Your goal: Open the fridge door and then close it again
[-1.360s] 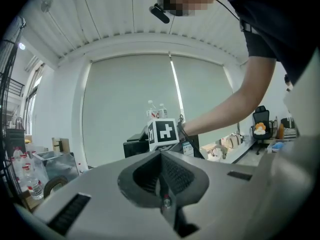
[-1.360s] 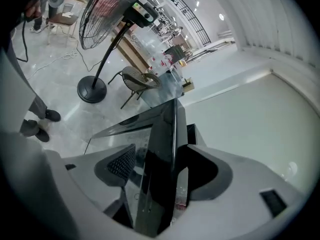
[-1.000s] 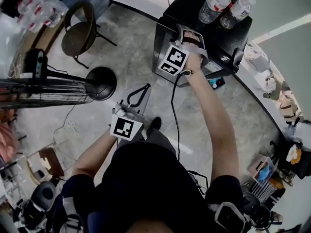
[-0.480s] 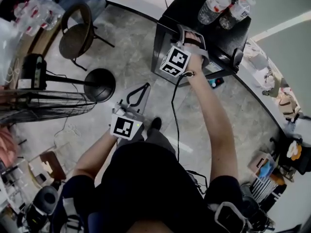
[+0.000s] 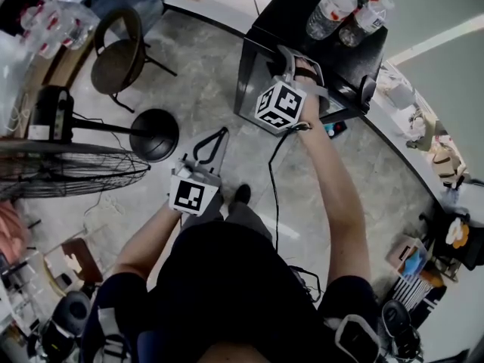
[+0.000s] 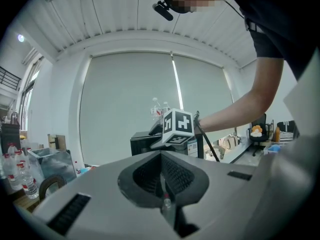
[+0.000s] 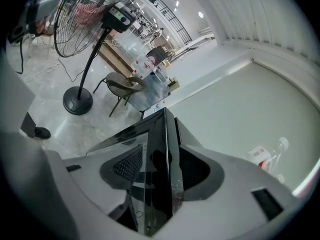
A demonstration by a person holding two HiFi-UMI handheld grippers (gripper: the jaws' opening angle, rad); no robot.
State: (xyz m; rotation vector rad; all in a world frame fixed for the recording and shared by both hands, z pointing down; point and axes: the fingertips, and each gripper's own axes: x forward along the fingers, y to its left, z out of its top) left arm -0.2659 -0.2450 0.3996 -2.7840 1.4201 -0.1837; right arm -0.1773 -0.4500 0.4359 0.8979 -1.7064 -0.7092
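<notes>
The right gripper (image 7: 167, 134), its fingers just closing, clamps the fridge door (image 7: 157, 184) edge for the opening pull; the left gripper (image 6: 161, 169) fingers sit pinched together, empty.

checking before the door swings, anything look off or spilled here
Nothing stands out. The water bottles stand upright on the fridge, nothing spilled. The right gripper has just been closing its jaws on the fridge door edge; the left gripper is shut, empty.

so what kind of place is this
Likely an indoor lab or workshop rather than a kitchen: a small black fridge topped with water bottles, a pedestal fan and a lone chair.
</notes>
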